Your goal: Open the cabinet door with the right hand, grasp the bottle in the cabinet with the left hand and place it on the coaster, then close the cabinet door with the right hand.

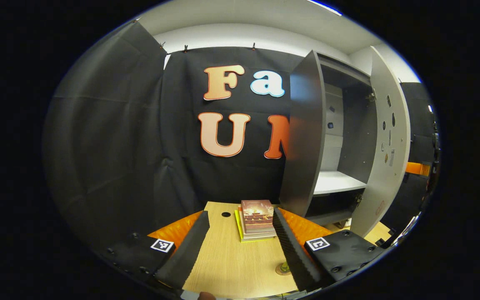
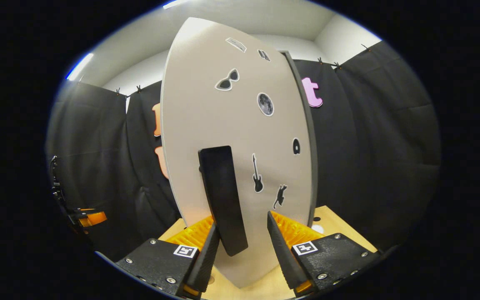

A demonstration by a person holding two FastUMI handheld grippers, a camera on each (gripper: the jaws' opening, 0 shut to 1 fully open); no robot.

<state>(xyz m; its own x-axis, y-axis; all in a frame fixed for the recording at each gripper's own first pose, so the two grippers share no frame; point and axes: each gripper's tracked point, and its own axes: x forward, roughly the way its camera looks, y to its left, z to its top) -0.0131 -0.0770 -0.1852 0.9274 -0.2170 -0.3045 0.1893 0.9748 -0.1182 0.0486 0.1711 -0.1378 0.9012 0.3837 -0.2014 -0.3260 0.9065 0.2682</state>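
- Cabinet door (image 2: 240, 137), pale grey with small black stickers and a dark upright handle (image 2: 223, 200), stands swung open at 3 o'clock in the left gripper view.
- Right gripper (image 2: 242, 246) is spread wide, handle between its fingers, contact unclear.
- Left gripper (image 1: 240, 246) gapes wide over the wooden table (image 1: 231, 262), holding nothing.
- Books (image 1: 257, 218) lie at 12 o'clock; coaster (image 1: 283, 270) at 5 o'clock by its finger.
- Cabinet (image 1: 327, 137) shelf (image 1: 336, 181) looks bare.
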